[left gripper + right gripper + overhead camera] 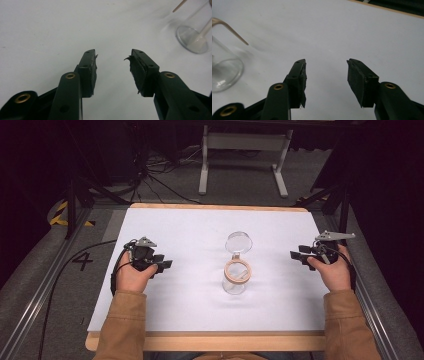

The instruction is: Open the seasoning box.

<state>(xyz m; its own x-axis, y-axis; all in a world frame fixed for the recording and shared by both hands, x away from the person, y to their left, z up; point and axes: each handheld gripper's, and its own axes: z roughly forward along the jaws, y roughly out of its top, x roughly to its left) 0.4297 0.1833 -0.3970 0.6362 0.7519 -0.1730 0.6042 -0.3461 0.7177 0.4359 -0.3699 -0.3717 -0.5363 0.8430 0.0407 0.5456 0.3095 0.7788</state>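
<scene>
A clear glass jar (236, 277) with a tan wooden rim stands upright at the middle of the white table sheet (190, 225). Just behind it lies its round clear lid (238, 241), tipped back. My left gripper (164, 265) rests at the left, open, jaws pointing right toward the jar with nothing between them. In the left gripper view the jar's base (193, 40) sits at the upper right. My right gripper (295, 256) is at the right, open and empty, pointing left. The right gripper view shows the jar (224, 72) at its left edge.
The table's wooden edge (210, 340) runs along the front. A grey metal frame (240, 150) stands on the floor beyond the table. Black cables (150, 170) lie on the floor at the back left. Metal rails (35, 295) flank both sides.
</scene>
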